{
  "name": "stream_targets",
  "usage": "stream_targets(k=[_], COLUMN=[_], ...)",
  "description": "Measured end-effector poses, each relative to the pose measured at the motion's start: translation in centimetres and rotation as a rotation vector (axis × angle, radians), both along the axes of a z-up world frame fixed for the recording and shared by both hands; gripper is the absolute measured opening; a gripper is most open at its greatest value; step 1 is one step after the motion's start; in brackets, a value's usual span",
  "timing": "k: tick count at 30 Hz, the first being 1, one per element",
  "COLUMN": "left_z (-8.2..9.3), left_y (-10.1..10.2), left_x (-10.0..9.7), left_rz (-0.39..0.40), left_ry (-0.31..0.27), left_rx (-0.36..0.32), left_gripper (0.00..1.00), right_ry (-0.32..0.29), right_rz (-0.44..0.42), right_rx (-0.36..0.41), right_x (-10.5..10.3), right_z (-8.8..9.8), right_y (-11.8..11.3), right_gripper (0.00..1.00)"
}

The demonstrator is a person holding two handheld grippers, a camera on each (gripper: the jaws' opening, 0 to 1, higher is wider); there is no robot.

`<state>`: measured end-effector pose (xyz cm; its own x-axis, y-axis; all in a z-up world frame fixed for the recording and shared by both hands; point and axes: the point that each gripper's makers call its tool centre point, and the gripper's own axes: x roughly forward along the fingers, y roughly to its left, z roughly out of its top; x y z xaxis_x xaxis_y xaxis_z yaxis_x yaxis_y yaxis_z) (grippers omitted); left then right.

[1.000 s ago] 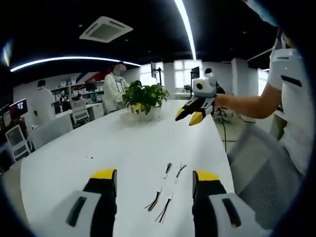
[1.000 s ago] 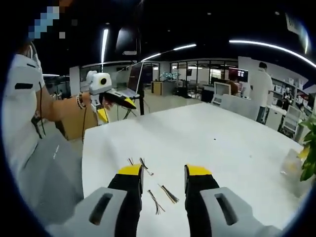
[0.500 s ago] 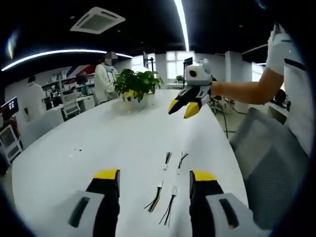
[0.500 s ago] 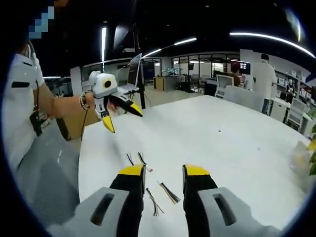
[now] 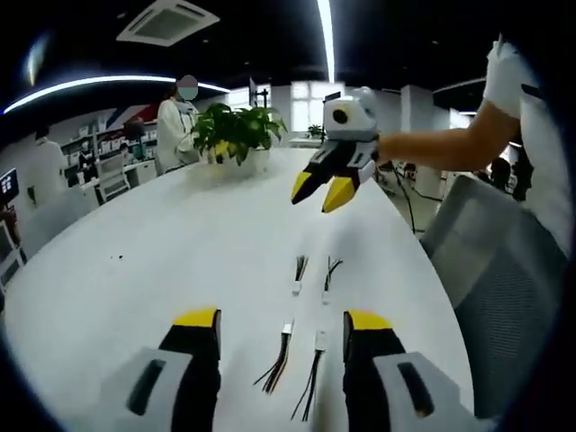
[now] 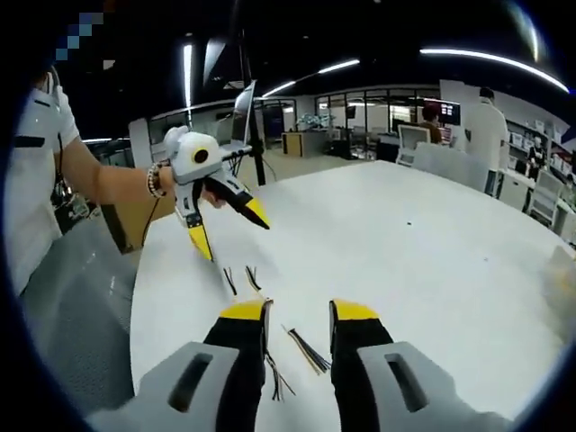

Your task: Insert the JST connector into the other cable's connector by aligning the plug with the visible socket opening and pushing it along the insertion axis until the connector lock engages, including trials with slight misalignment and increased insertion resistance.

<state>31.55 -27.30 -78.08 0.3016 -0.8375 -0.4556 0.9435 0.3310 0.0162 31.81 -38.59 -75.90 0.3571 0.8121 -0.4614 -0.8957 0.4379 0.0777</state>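
Four short JST cables lie on the white table (image 5: 153, 243). In the left gripper view two lie further out (image 5: 299, 270) (image 5: 329, 273), and two lie between my jaws (image 5: 279, 354) (image 5: 311, 378). My left gripper (image 5: 279, 322) stands open above them, holding nothing. From the right my right gripper (image 5: 321, 192) hovers over the table, open and empty. The right gripper view shows the same cables (image 6: 229, 280) (image 6: 252, 276) (image 6: 307, 351) (image 6: 275, 374) ahead of my open right gripper (image 6: 299, 313). There my left gripper (image 6: 229, 229) hangs above the far pair, jaws wide apart.
A potted plant (image 5: 236, 135) stands at the table's far end, with people (image 5: 175, 121) and desks behind it. A grey chair (image 5: 490, 270) sits at the table's right edge. The person's arm (image 6: 108, 184) reaches in beside the table edge (image 6: 139, 297).
Both grippers have come lower and closer over the cables. Each one now looks larger and nearer the table's middle in the other's view. The cables lie as before.
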Motion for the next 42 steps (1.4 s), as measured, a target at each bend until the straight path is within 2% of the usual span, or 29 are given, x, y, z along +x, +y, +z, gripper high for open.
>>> stream_targets(k=[6, 12, 18, 21, 25, 30, 35, 38, 42], left_z=[-0.9, -2.5, -3.6, -4.1, -4.8, -4.9, -5.0, -4.9, -4.8], left_y=[-0.6, -1.0, -1.9, -2.1, -2.1, -2.3, -2.5, -2.7, -2.8], left_x=[0.4, 0.6, 0.3, 0.3, 0.7, 0.4, 0.1, 0.1, 0.1], left_rz=[0.009, -0.006, -0.032, -0.034, -0.019, -0.018, -0.036, -0.028, -0.029], left_ry=[0.019, -0.007, -0.001, 0.033, 0.011, 0.014, -0.004, 0.028, 0.019], left_rx=[-0.027, 0.021, 0.023, -0.010, -0.002, -0.062, -0.079, -0.115, -0.133], left_gripper=[0.46, 0.43, 0.35, 0.31, 0.27, 0.24, 0.22, 0.22, 0.21], right_ry=[0.022, 0.031, 0.031, 0.024, 0.016, 0.014, 0.011, 0.015, 0.015], right_rz=[0.034, 0.074, 0.112, 0.130, 0.141, 0.167, 0.182, 0.179, 0.177], right_rx=[-0.038, -0.071, -0.110, -0.128, -0.132, -0.124, -0.124, -0.122, -0.110], right_x=[-0.3, -0.5, -0.5, -0.5, -0.4, -0.7, -0.6, -0.6, -0.3], right_z=[-1.9, -3.4, -4.9, -5.5, -6.3, -7.1, -7.7, -8.0, -8.7], right_y=[1.1, 1.8, 2.4, 2.5, 2.7, 3.2, 3.2, 3.1, 2.8], right_gripper=[0.24, 0.24, 0.22, 0.21, 0.19, 0.18, 0.15, 0.14, 0.13])
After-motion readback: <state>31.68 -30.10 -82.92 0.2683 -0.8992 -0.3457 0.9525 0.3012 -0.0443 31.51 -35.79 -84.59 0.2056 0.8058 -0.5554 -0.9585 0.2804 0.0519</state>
